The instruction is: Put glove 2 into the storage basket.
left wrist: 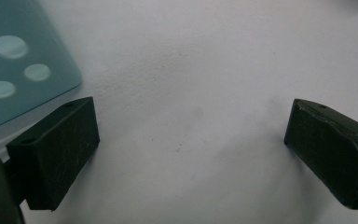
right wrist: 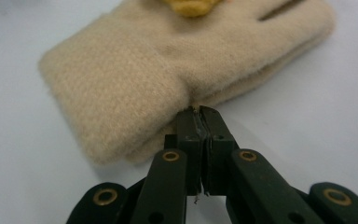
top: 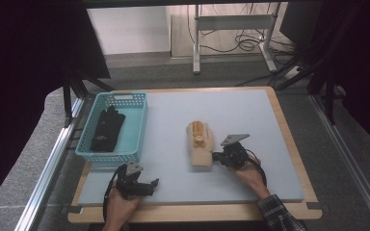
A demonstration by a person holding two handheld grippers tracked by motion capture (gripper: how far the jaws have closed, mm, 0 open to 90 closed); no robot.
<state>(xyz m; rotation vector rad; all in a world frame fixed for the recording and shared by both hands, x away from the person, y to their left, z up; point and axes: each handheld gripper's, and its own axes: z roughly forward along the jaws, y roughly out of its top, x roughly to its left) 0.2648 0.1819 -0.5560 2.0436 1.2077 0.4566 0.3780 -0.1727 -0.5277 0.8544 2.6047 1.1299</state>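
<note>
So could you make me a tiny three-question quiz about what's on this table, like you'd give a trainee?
1. True or false: the right gripper has its jaws closed at the edge of the beige glove.
2. What lies inside the blue basket?
A. a black glove
B. a yellow sponge
C. nothing
3. Fill in: the left gripper has its jaws ____, with bare grey mat between them.

Key
1. True; the right gripper view shows the jaws pressed together at the glove's cuff edge, though whether fabric is pinched cannot be told.
2. A; the black glove lies along the basket floor.
3. open
</note>
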